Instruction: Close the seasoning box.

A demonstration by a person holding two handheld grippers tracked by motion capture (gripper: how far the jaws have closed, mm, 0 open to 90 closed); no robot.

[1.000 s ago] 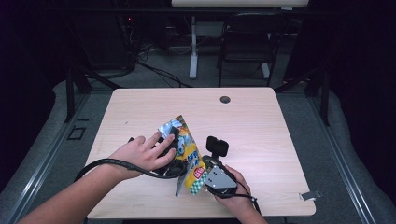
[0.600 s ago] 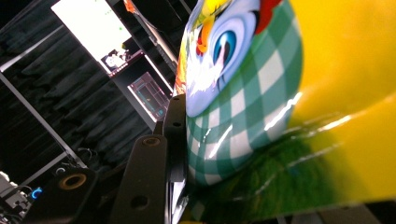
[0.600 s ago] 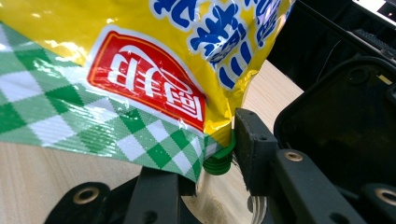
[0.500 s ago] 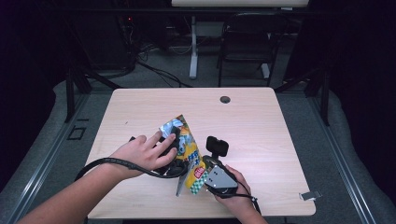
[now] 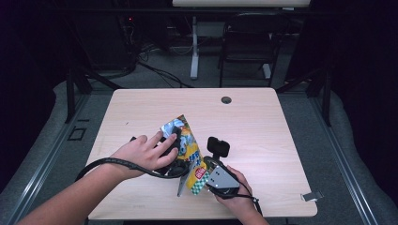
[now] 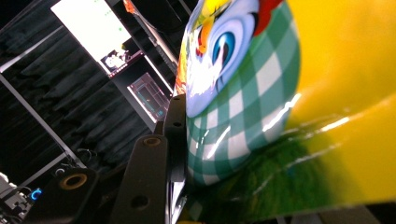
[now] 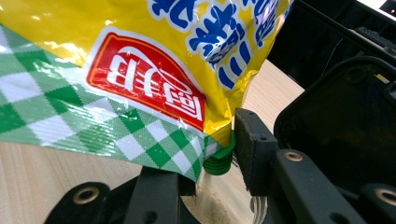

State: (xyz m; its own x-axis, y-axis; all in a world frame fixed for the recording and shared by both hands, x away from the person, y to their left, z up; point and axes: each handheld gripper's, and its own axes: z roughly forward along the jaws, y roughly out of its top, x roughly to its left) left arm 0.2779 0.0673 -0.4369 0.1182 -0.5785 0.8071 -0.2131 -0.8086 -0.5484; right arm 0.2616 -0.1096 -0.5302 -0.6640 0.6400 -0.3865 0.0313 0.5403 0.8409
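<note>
One glossy foil snack bag (image 5: 184, 152) stands tilted near the front middle of the pale wooden tabletop (image 5: 263, 126), held between two claws; it is crinkled, bright yellow with green-and-white check, a cartoon eye, blue characters and a red label with white script I cannot read; the left claw (image 5: 171, 154) sits under a bare hand, its black jaws partly apart and pressed on the bag's checked side; the right claw (image 5: 202, 176), topped by one grey three-cornered plate, has its jaws partly apart around the bag's lower corner and a small green ribbed cap (image 7: 218, 163); whether they pinch it I cannot tell.
</note>
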